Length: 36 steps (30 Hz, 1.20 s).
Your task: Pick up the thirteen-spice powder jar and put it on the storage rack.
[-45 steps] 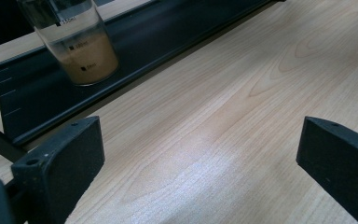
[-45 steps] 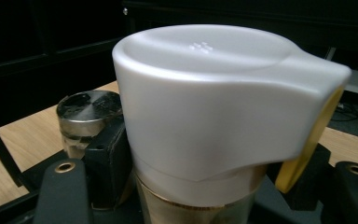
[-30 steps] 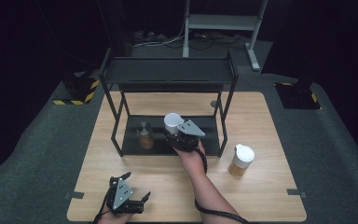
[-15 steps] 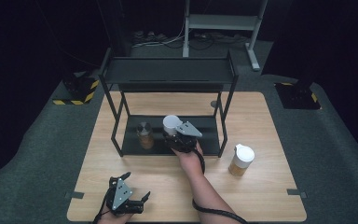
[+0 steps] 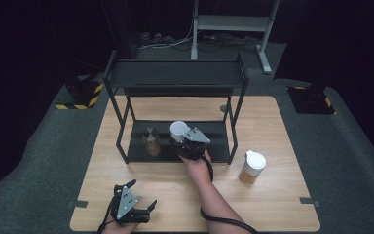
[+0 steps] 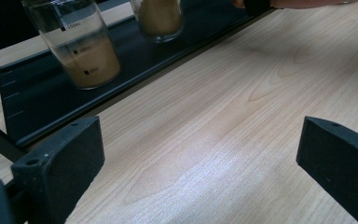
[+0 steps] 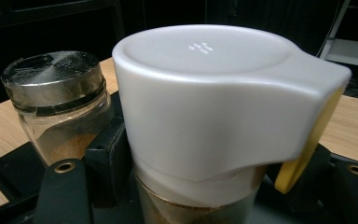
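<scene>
Right tongs (image 5: 184, 145) clamp white-lidded jar (image 5: 178, 130), barely shifted on rack's lower shelf (image 5: 219, 148), placement nearly done; left tongs (image 5: 139, 207) released near desk's front edge.

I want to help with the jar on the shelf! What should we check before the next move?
1. Right gripper shut on the white-lidded jar: ok, jaws sit on both sides of it.
2. Jar upright: ok.
3. Gap to the metal-lidded jar beside it: ok, close but apart.
4. Jar's base resting on the lower shelf: cannot tell, the base is hidden.
5. Left gripper out of the way: ok, open over bare table near the front edge.
6. Second white-lidded jar clear of the rack: ok, it stands on the table to the right.
</scene>
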### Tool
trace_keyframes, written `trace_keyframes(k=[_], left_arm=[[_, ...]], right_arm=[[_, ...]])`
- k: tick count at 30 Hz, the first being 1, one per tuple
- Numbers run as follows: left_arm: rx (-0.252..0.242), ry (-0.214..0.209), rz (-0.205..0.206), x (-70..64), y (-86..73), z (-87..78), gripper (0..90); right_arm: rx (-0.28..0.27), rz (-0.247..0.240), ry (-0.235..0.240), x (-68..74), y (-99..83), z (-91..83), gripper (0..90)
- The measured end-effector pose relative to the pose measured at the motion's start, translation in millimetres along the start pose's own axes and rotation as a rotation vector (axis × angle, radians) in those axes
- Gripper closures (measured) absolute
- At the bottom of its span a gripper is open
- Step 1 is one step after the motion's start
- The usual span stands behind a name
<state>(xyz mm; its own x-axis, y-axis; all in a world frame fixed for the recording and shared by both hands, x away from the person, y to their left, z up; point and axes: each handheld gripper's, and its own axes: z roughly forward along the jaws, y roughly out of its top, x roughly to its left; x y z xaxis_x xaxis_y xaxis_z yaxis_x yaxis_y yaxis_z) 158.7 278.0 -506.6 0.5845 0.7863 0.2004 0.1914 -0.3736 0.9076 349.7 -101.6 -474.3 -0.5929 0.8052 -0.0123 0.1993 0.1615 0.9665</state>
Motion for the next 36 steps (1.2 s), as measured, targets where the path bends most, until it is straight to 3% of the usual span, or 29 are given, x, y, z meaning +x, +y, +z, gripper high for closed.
trace_keyframes(k=[27, 33, 36], left_arm=[[-0.001, 0.003, -0.001, -0.5, -0.3, -0.1, 1.3], [0.001, 0.003, 0.000, -0.7, 0.2, 0.1, 1.3], [0.000, 0.003, -0.001, -0.6, 0.0, 0.0, 1.3]], right_arm=[[-0.009, 0.009, 0.011, -3.1, -6.8, 1.9, 29.2], [0.001, 0.036, 0.016, -6.3, -5.3, 2.3, 16.8], [0.002, 0.041, 0.013, -6.3, -5.6, 2.2, 15.3]])
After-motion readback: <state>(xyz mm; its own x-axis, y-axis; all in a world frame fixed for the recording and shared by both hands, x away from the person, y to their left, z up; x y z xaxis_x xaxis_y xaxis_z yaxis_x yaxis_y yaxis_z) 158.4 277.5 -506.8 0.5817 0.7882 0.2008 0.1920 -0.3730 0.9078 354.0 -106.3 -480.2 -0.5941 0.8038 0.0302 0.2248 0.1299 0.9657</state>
